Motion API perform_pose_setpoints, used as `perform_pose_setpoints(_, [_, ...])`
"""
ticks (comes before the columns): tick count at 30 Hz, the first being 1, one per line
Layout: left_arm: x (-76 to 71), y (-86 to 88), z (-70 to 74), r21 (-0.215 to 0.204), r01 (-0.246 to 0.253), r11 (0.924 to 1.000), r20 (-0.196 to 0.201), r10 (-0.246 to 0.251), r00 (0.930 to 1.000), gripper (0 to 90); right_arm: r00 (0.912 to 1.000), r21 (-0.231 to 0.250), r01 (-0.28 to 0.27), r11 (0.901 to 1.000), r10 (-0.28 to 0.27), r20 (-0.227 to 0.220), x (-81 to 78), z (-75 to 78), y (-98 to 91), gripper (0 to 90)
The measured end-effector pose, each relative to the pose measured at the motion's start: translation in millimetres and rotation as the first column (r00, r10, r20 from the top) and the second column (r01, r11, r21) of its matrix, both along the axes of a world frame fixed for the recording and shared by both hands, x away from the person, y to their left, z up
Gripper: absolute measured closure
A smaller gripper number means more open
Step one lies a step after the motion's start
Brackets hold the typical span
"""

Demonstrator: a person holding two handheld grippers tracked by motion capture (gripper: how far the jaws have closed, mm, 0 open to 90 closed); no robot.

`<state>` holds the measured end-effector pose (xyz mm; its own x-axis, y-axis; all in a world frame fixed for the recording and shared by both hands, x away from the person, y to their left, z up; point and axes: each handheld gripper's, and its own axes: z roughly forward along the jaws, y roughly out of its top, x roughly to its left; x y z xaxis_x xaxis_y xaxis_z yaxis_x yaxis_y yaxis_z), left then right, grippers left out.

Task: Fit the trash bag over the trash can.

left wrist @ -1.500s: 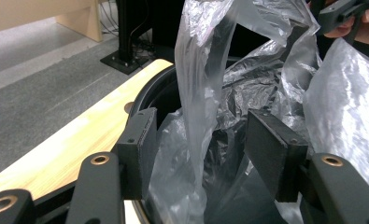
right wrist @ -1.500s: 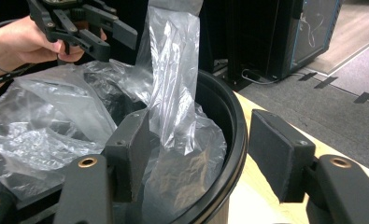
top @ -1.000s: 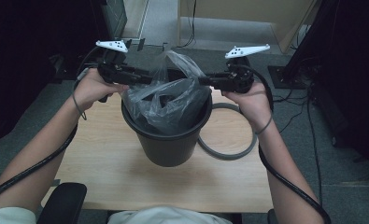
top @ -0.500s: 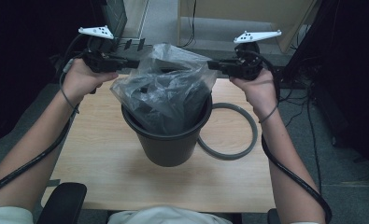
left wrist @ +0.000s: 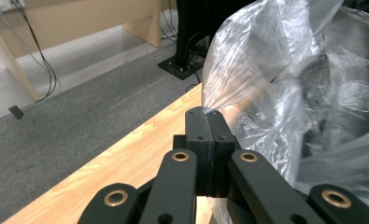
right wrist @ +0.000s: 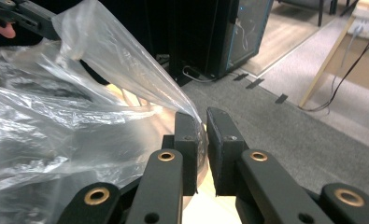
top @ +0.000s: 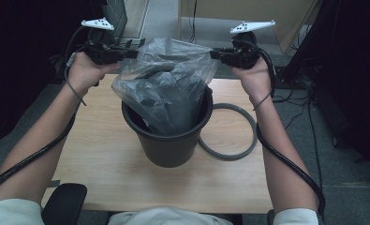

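Note:
A clear plastic bag hangs stretched above a black bin in the middle of the wooden table, its lower part still inside the bin. My left gripper pinches the bag's left edge. In the left gripper view the jaws are pressed together on the film of the bag. My right gripper holds the opposite edge. In the right gripper view the bag runs taut into the narrow gap between the jaws.
A grey ring lies flat on the table right of the bin. A chair arm sits at the near left edge. Dark cabinets, a computer tower and floor cables surround the far side of the table.
Both hands have risen and moved away from the bin toward the far edge, spreading apart. The bag has come up out of the bin and is stretched wider.

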<state>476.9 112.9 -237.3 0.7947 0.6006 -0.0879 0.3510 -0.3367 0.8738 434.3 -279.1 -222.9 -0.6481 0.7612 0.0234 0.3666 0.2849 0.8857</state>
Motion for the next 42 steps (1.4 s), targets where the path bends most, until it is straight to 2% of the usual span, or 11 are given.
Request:
perform_pose_setpoints(3, [7.1,-1.5,-15.1,-0.015,-0.008,0.9998,-0.030,0.008,0.9995,90.0,0.9992,0.031,0.015,0.9994,-0.014,-0.037,10.5,-21.3,-3.3,82.7])
perform_pose_setpoints(10, [11.1,-1.3,-31.9,-0.034,-0.004,0.9994,-0.074,0.002,0.9973,90.0,0.9939,0.073,0.014,0.9972,-0.006,-0.111,16.8,-55.7,-8.0,82.3])
perform_pose_setpoints(16, [14.2,4.4,-50.8,-0.075,-0.012,0.9971,-0.139,0.001,0.9903,90.0,0.9874,0.090,0.003,0.9959,0.011,-0.158,15.9,-77.4,-6.3,81.6])
perform_pose_setpoints(18, [14.0,5.4,-54.0,-0.078,-0.012,0.9968,-0.148,0.001,0.9890,90.0,0.9865,0.089,-0.002,0.9961,0.017,-0.163,15.5,-80.4,-5.6,81.6])
perform_pose_setpoints(22, [13.6,9.5,-71.5,-0.091,-0.016,0.9957,-0.189,-0.001,0.9819,90.0,0.9788,0.066,-0.022,0.9976,0.035,-0.202,14.9,-97.7,-0.6,81.2])
perform_pose_setpoints(27, [12.8,15.0,-85.3,-0.083,-0.027,0.9962,-0.216,0.008,0.9763,90.0,0.9726,0.048,-0.035,0.9982,0.045,-0.228,14.9,-107.8,4.1,80.4])
perform_pose_setpoints(31, [13.0,20.6,-92.1,-0.101,-0.034,0.9943,-0.240,0.009,0.9706,90.0,0.9698,0.036,-0.030,0.9989,0.037,-0.241,15.6,-112.1,3.3,79.9])
perform_pose_setpoints(34, [11.5,20.4,-93.2,-0.103,-0.029,0.9943,-0.242,0.004,0.9704,90.0,0.9698,0.025,-0.038,0.9990,0.042,-0.240,14.3,-112.7,5.0,80.3])
perform_pose_setpoints(36, [11.0,19.8,-93.9,-0.099,-0.024,0.9948,-0.243,-0.001,0.9700,90.0,0.9683,-0.032,-0.040,0.9987,0.031,-0.248,13.5,-114.7,7.4,81.0])
perform_pose_setpoints(38, [10.8,19.4,-94.3,-0.095,-0.021,0.9953,-0.244,-0.003,0.9697,90.0,0.9698,-0.058,-0.046,0.9973,0.031,-0.242,13.0,-116.1,8.2,79.7])
perform_pose_setpoints(42, [10.7,19.8,-92.6,-0.102,-0.018,0.9946,-0.245,-0.007,0.9695,89.1,0.9759,-0.040,-0.031,0.9987,0.022,-0.217,12.9,-113.4,4.3,69.1])
